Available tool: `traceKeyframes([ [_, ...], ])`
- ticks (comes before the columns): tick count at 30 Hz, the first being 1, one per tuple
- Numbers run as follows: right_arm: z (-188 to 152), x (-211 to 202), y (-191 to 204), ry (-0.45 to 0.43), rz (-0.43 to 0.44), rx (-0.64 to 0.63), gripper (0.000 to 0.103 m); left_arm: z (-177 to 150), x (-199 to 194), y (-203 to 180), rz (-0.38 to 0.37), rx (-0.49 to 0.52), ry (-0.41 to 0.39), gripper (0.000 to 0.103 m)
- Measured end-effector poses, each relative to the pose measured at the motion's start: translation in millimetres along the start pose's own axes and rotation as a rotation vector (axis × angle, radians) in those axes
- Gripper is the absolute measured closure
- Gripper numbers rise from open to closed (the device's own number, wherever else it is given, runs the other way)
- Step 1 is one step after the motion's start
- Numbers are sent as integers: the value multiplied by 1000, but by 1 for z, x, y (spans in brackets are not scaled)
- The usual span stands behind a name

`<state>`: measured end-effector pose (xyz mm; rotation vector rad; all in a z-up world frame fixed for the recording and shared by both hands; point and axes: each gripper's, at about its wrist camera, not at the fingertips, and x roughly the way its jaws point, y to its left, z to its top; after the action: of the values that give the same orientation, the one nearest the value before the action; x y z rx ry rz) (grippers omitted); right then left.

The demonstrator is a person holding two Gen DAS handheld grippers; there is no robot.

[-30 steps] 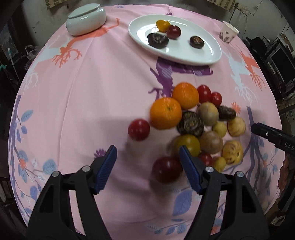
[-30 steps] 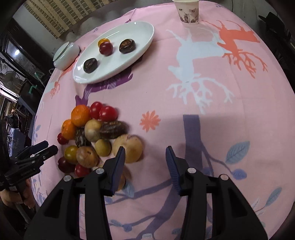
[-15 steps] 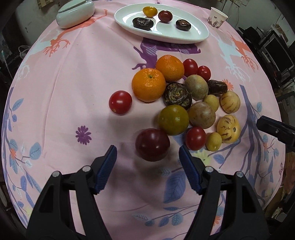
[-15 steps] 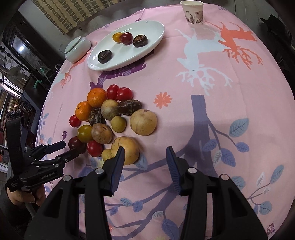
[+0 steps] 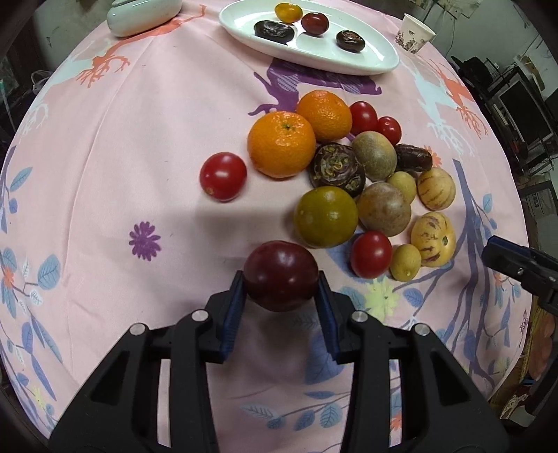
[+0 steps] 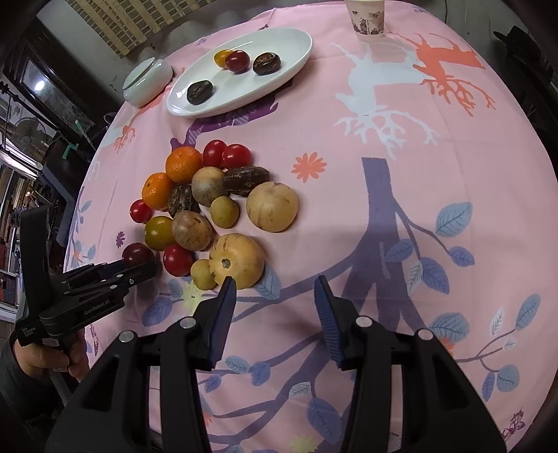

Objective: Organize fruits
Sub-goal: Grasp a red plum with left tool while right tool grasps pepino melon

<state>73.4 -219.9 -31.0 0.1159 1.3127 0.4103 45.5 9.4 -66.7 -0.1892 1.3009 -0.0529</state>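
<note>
My left gripper (image 5: 280, 296) is shut on a dark red plum (image 5: 280, 275) at the near edge of a fruit pile; it also shows in the right wrist view (image 6: 137, 253). The pile holds two oranges (image 5: 281, 143), red tomatoes (image 5: 223, 176), a green-yellow fruit (image 5: 326, 216), brown and striped yellow fruits (image 5: 433, 239). A white oval plate (image 5: 369, 55) at the far side carries several small fruits. My right gripper (image 6: 275, 292) is open and empty, just right of the yellow fruit (image 6: 237, 260).
A white lidded bowl (image 5: 143, 17) stands far left of the plate. A paper cup (image 5: 415, 36) stands far right. The pink patterned cloth (image 5: 122, 156) covers the round table. The right gripper's tip (image 5: 512, 261) shows at the right edge.
My left gripper moved forward around the dark red plum and closed on it. My right gripper drew back a little from the pile and stayed open.
</note>
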Motion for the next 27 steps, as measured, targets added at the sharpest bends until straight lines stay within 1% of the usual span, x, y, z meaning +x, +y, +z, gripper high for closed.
traceKeyframes([
  [2, -1, 7, 5, 19, 9, -10, 56, -2, -4, 3, -10, -12, -3, 63],
  [6, -3, 18, 14, 43, 20, -21, 56, -6, -12, 8, -5, -17, -17, 63],
  [8, -3, 23, 20, 42, -3, -47, 56, -8, -15, 12, -8, -27, -20, 63],
  [12, -4, 33, 38, 52, -87, -174, 56, -10, -17, 17, -6, -34, -24, 63],
  [13, -4, 36, 40, 60, -91, -189, 56, -10, -17, 19, -8, -38, -24, 63],
  [15, -4, 40, 41, 74, -86, -196, 56, -10, -17, 21, -10, -44, -26, 63],
  [18, -2, 47, 40, 88, -100, -204, 56, -9, -16, 24, -13, -53, -21, 63],
  [20, 1, 52, 40, 95, -88, -208, 56, -8, -15, 25, -14, -58, -18, 63],
  [27, 13, 64, 57, 98, -90, -261, 56, -5, -11, 26, -21, -60, -11, 63],
])
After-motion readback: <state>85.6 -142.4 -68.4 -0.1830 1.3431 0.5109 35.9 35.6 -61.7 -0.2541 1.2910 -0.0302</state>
